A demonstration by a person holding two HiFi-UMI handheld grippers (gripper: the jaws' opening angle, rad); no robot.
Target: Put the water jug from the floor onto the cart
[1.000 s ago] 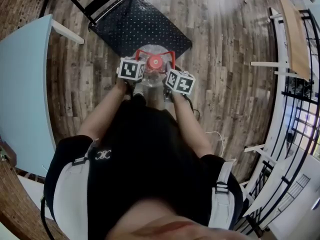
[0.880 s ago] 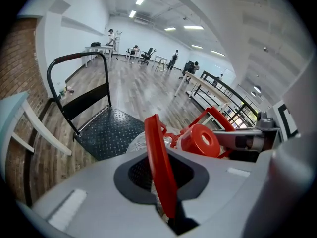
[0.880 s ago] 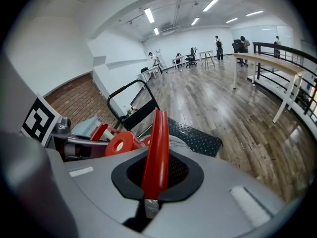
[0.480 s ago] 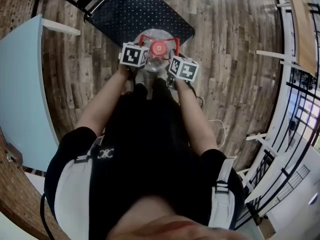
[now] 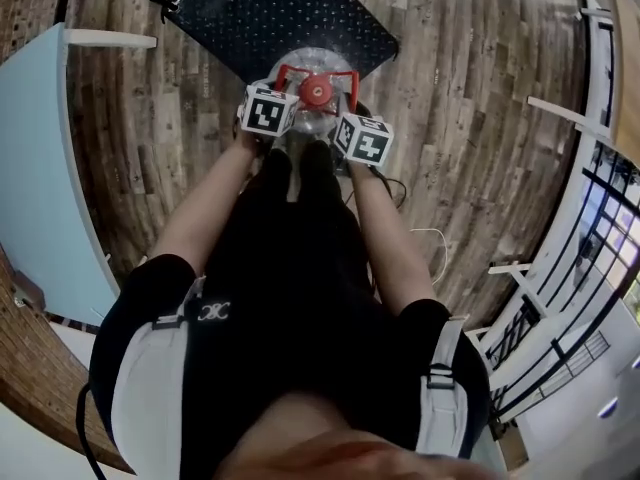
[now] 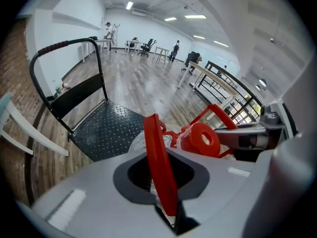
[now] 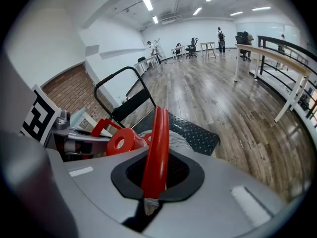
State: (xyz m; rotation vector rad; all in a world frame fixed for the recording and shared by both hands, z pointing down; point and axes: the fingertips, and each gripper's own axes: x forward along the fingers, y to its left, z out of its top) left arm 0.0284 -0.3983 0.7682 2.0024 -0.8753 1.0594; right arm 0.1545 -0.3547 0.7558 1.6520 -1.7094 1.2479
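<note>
Spreading across the whole scene was a plank wood floor, and on it stood the cart, its black studded deck low and its push bar upright at the far edge. The clear water jug was at the deck's near edge, close in front of the person's legs; whether its base rested on the deck or the floor could not be told. The left gripper and the right gripper flanked the jug's top, each clenched on a band of the red handle, which ran between its jaws even as those jaws were easing apart. The red cap lay between the two.
</note>
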